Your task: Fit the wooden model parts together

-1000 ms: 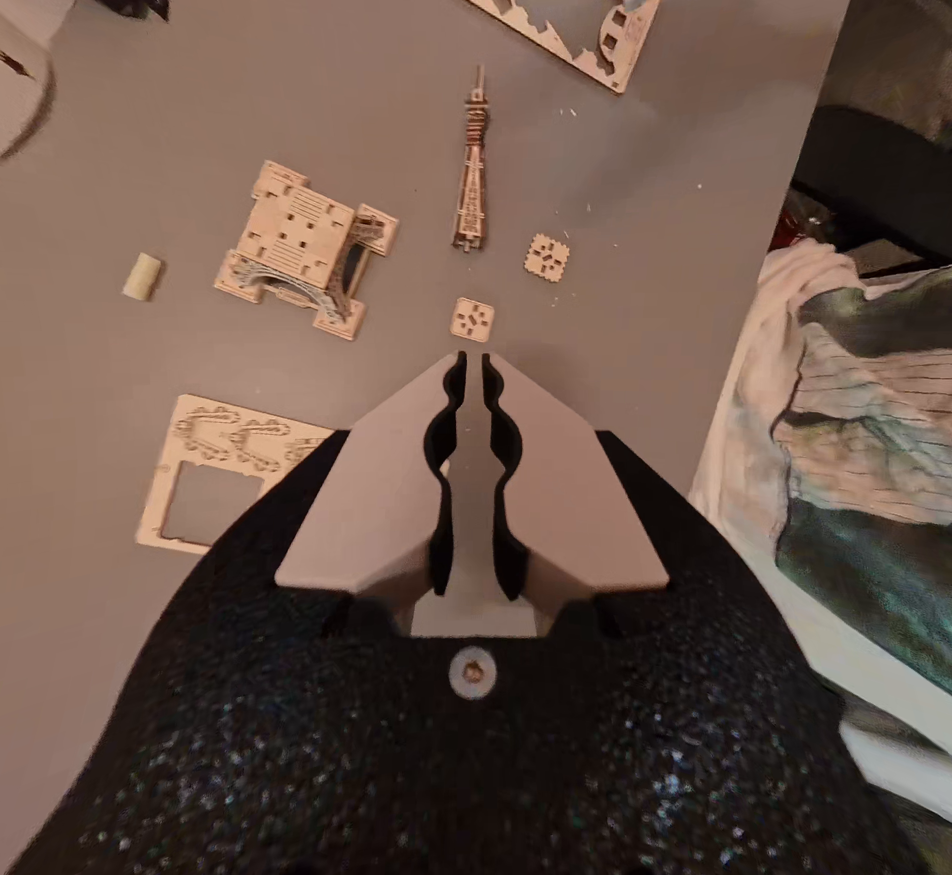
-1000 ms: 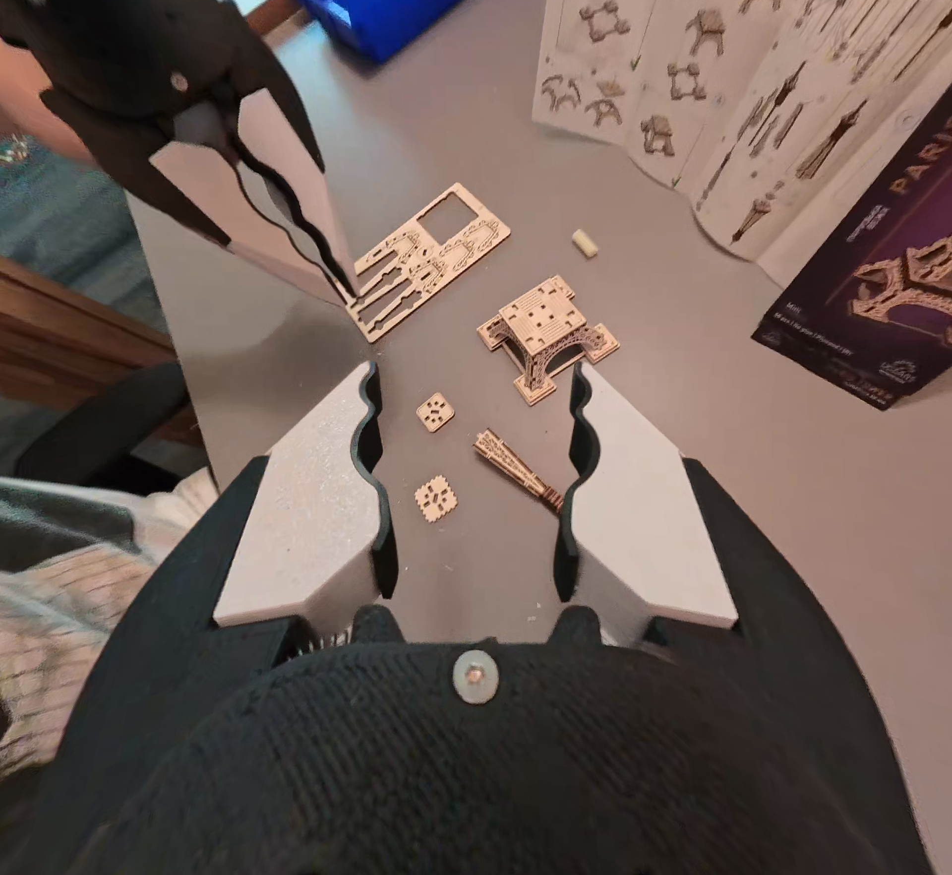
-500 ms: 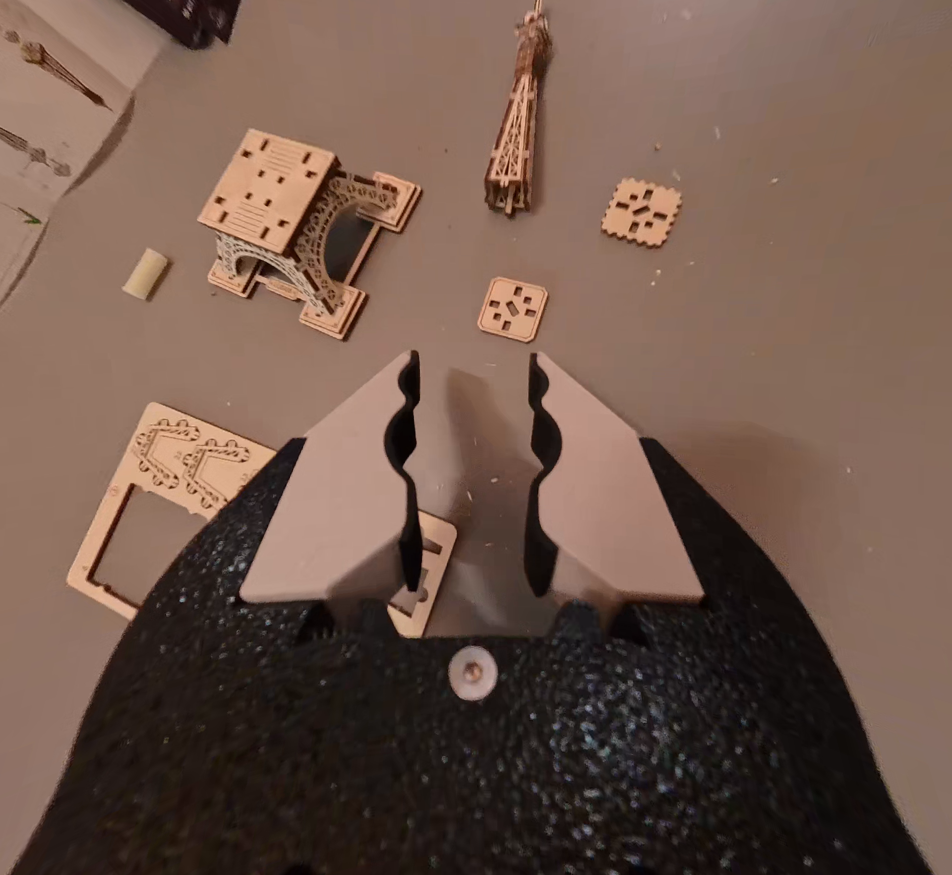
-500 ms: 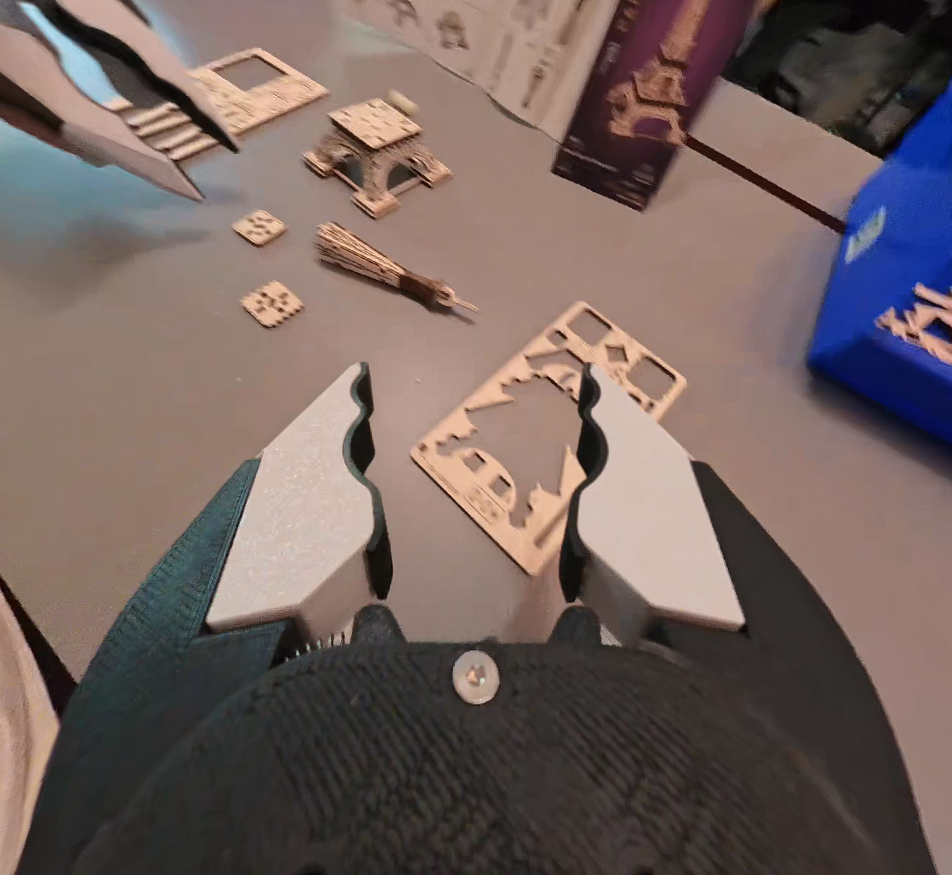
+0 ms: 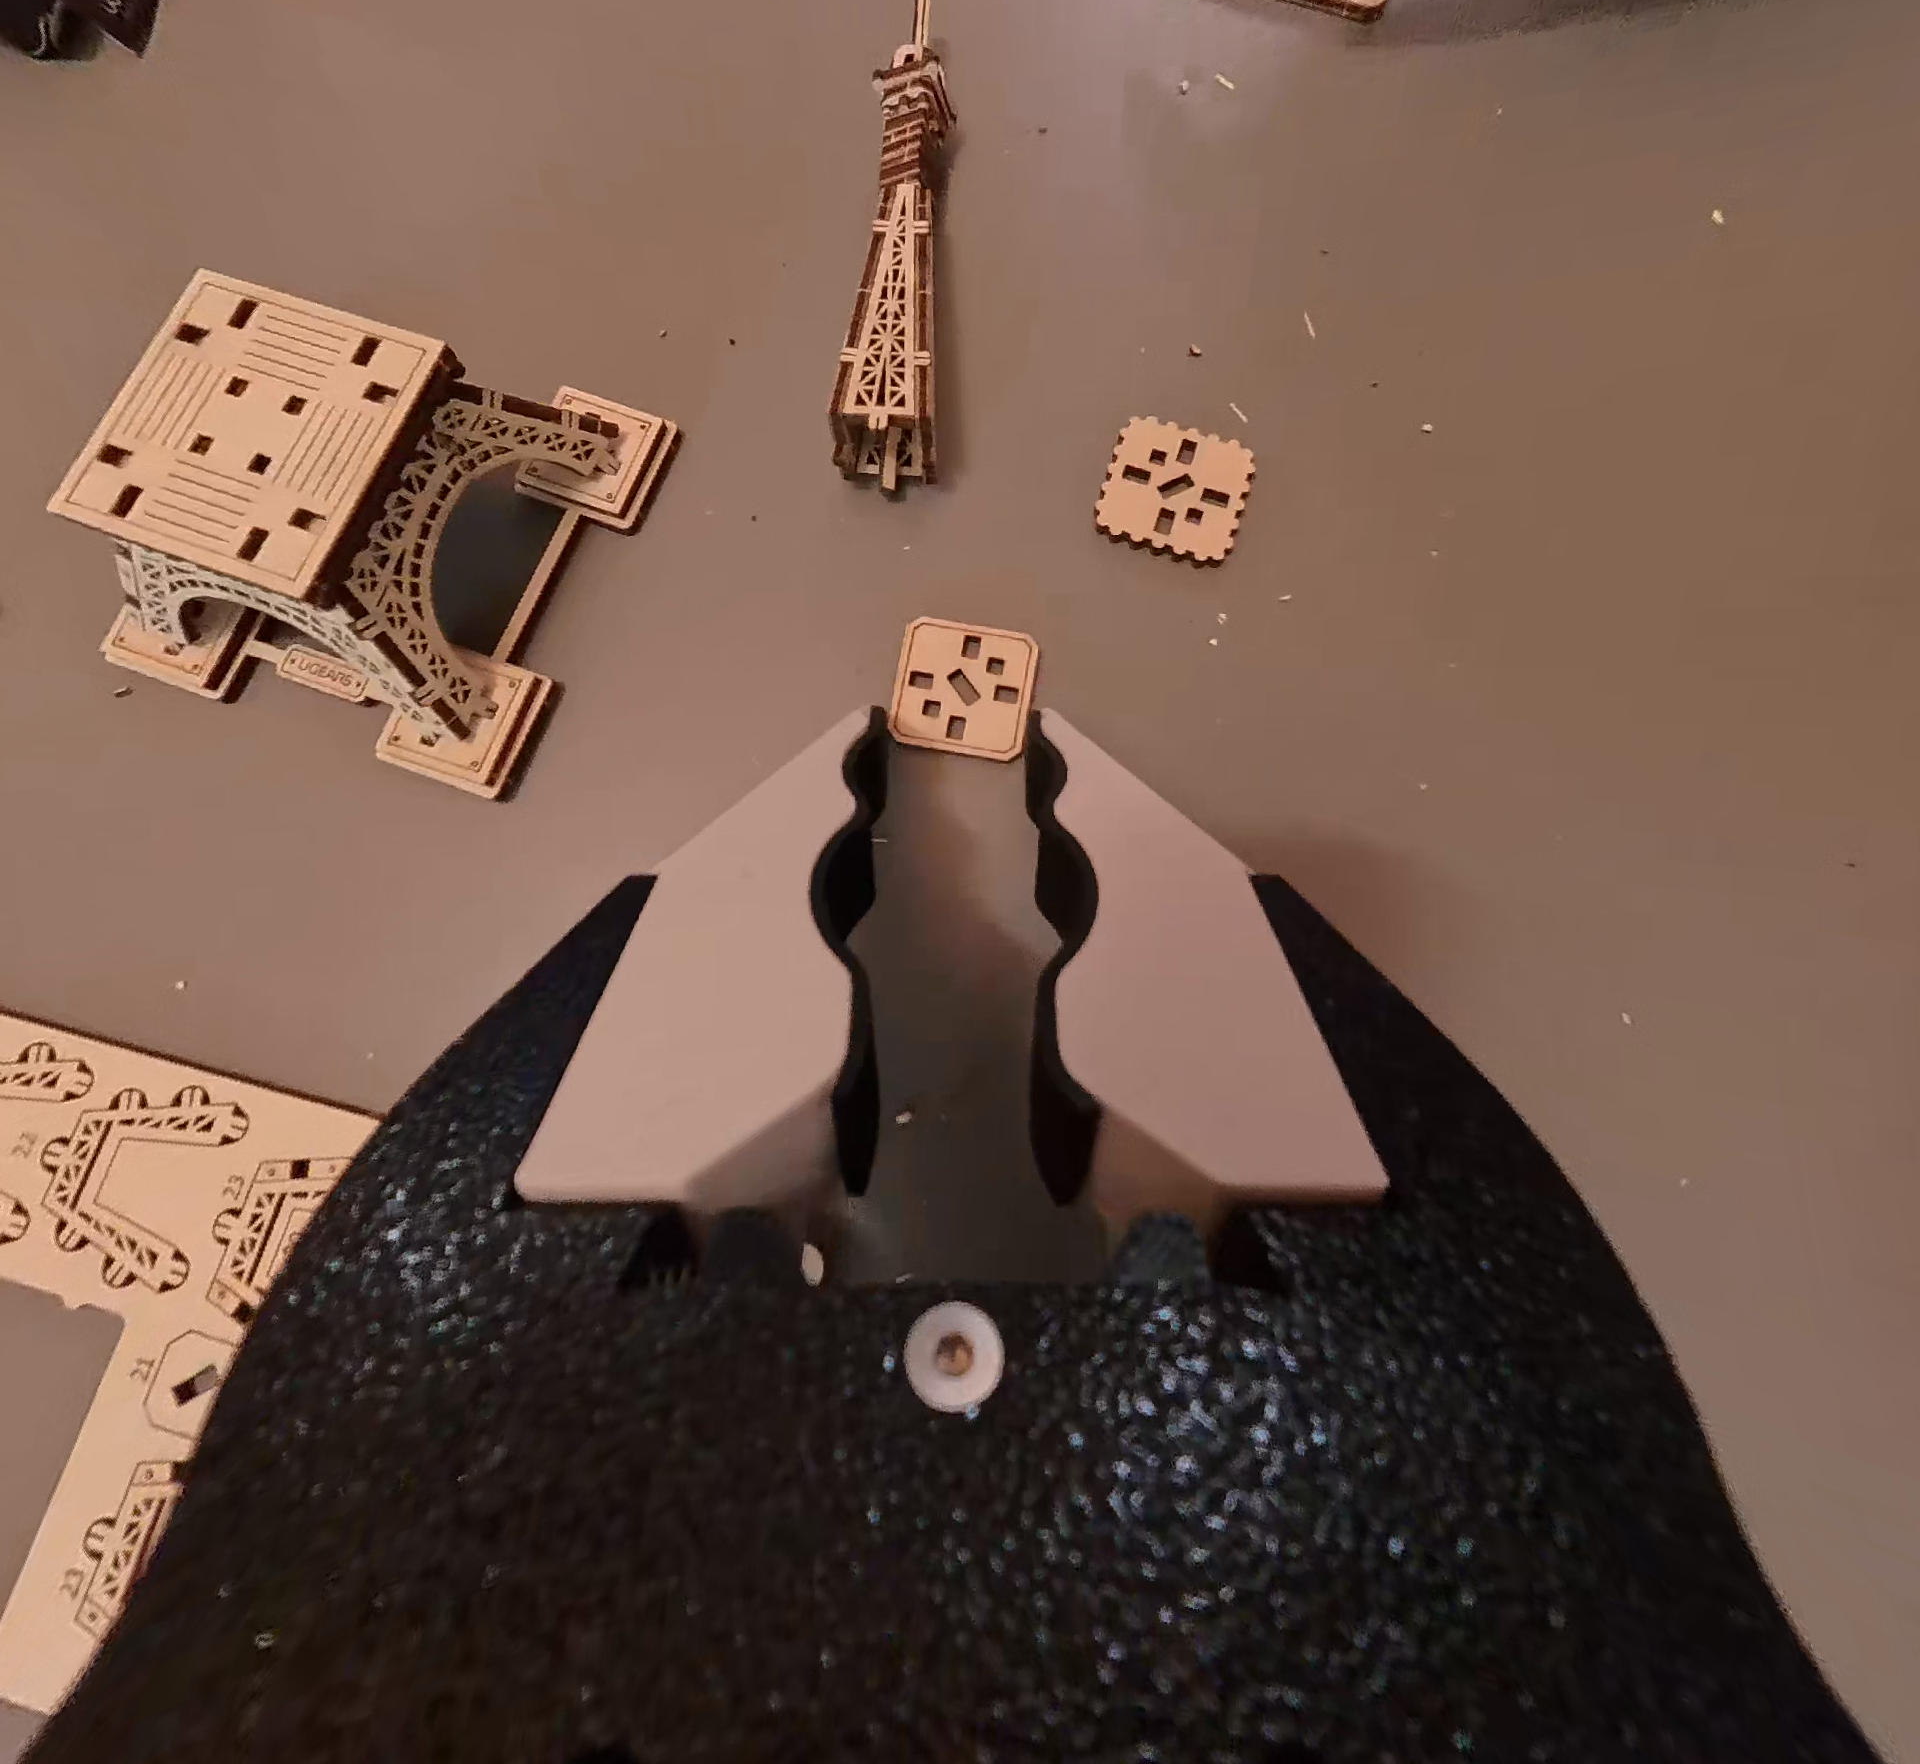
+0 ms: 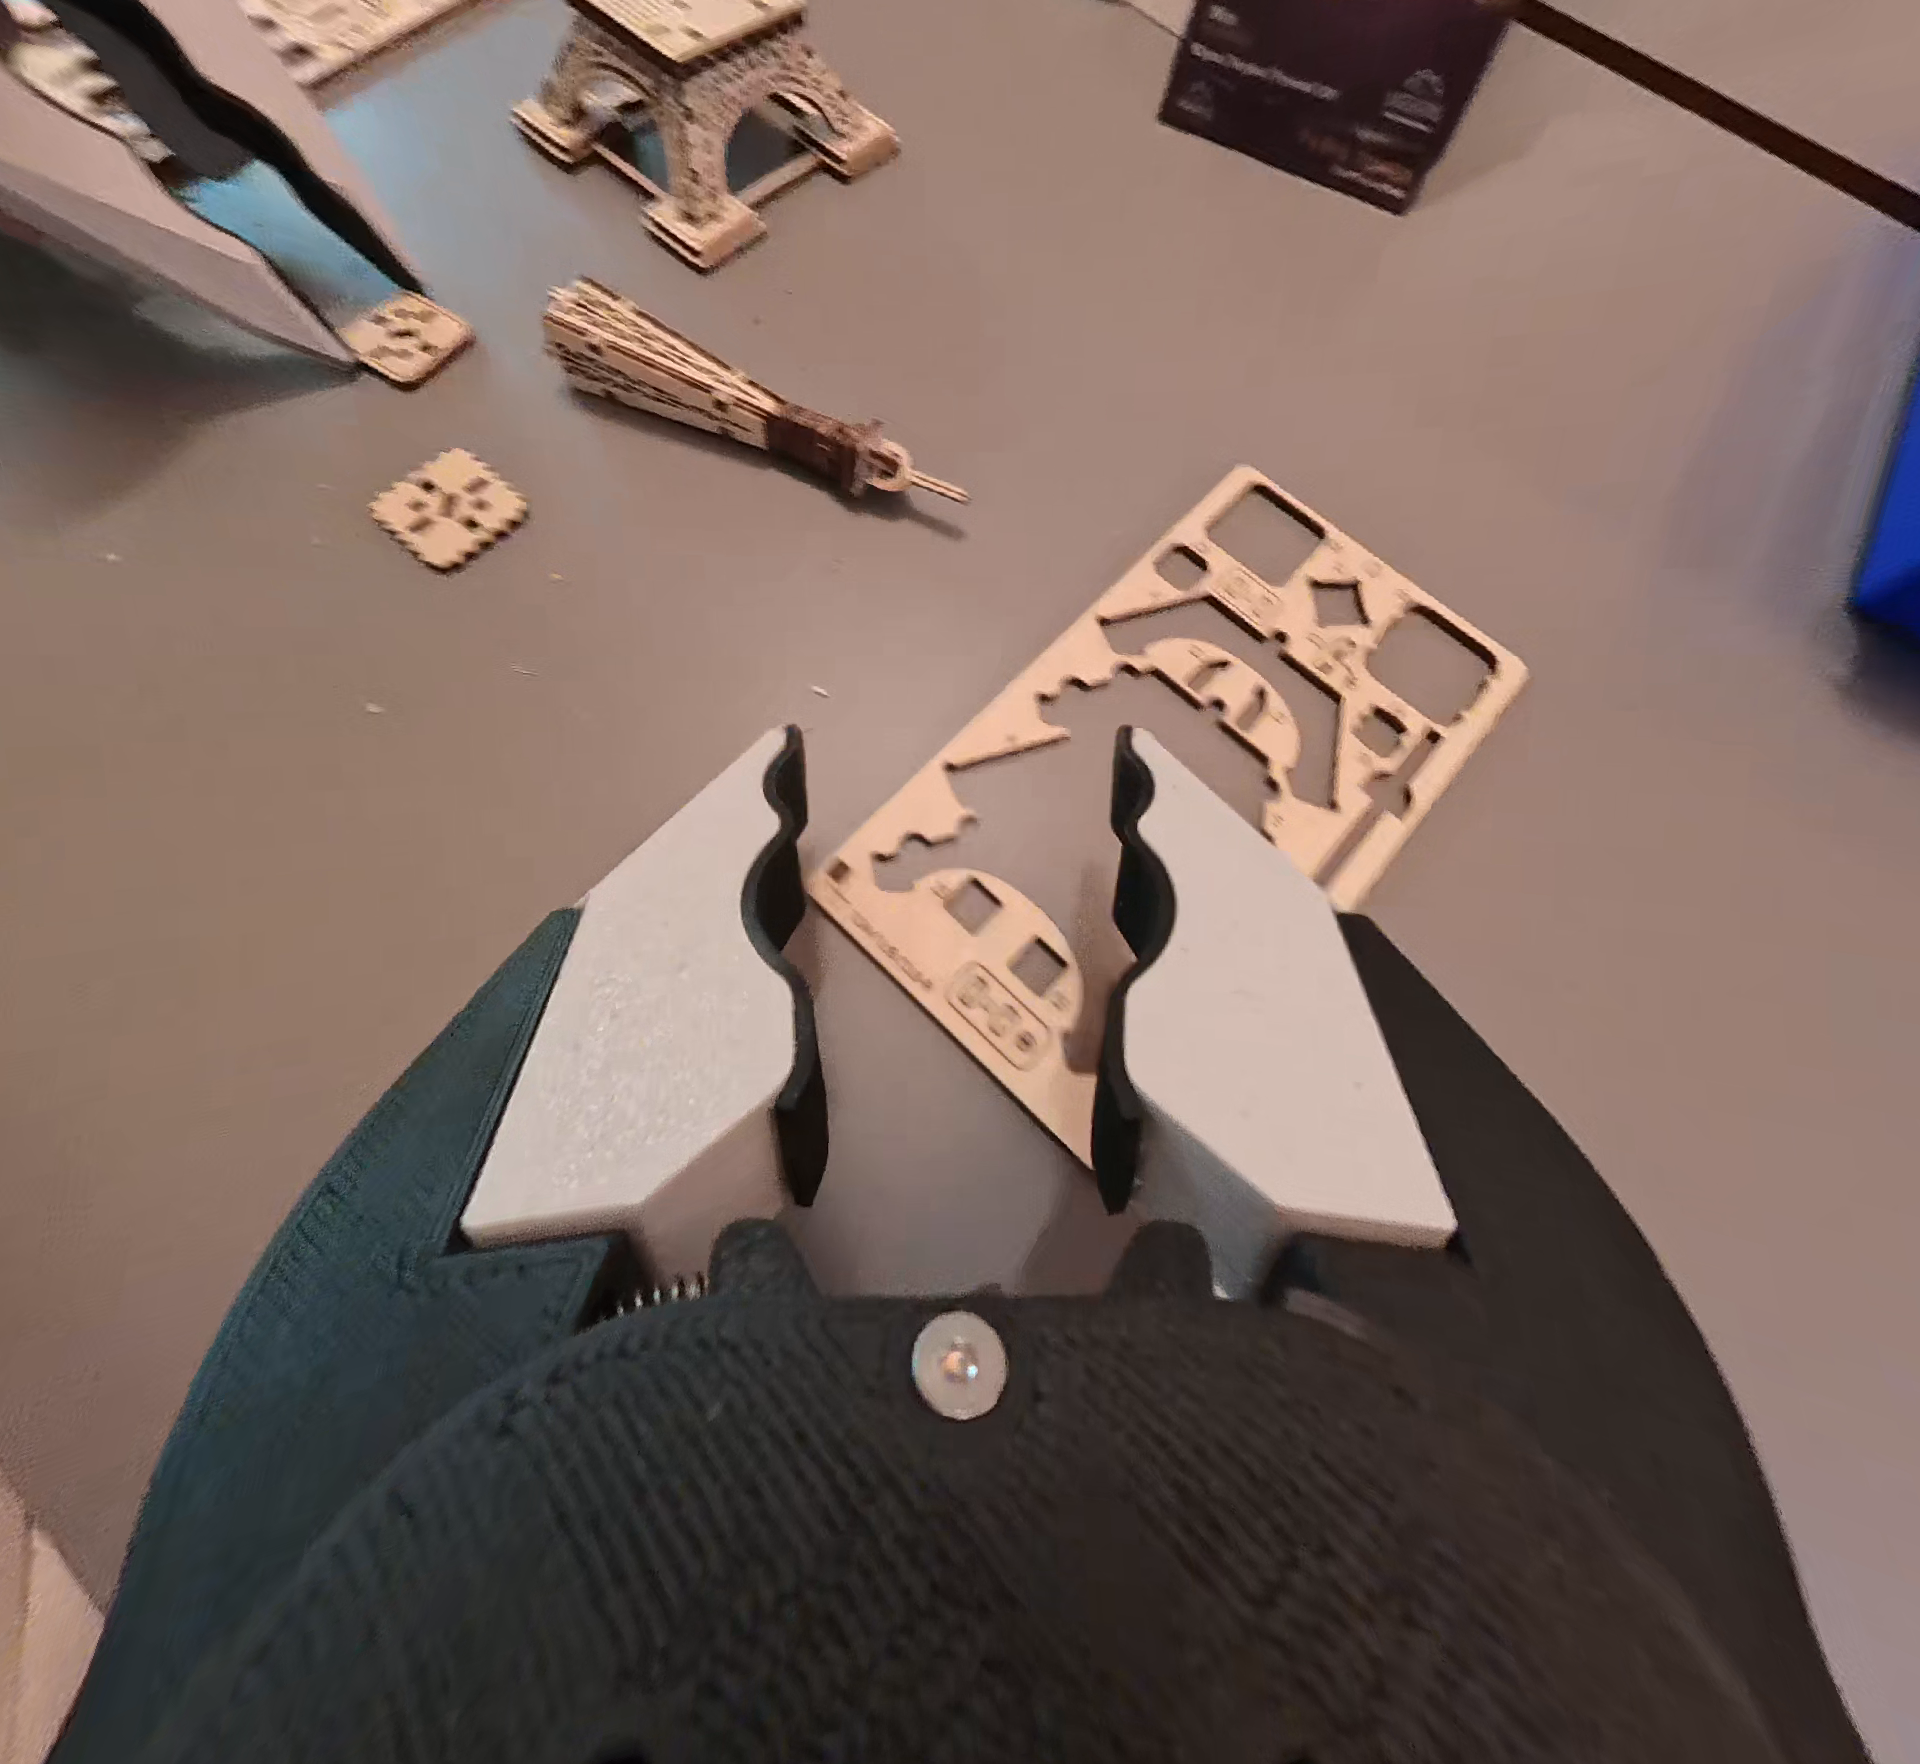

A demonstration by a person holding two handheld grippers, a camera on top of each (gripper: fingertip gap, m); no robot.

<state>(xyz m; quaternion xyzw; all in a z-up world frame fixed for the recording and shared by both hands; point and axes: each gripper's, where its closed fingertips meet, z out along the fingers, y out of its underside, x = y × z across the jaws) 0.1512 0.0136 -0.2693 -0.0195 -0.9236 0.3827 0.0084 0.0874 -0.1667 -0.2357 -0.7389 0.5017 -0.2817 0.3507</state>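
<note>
Across grey surface [image 5: 1455,779], wood crumbs scattered. Cut-out sheet [image 6: 1195,779] laid flat under right gripper [image 6: 956,748], jaws parted, empty. Tower base [image 5: 312,509] stood upright; spire [image 5: 894,280] laid beside. Small square plate [image 5: 966,688] flanked by left gripper [image 5: 956,722], jaws parted.

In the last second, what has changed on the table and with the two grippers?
The left gripper came down and forward and opened; its fingertips now flank the small smooth-edged wooden square plate, not yet gripped. The right gripper swung over the punched-out wooden parts sheet, open. The wooden parts stayed put.
</note>
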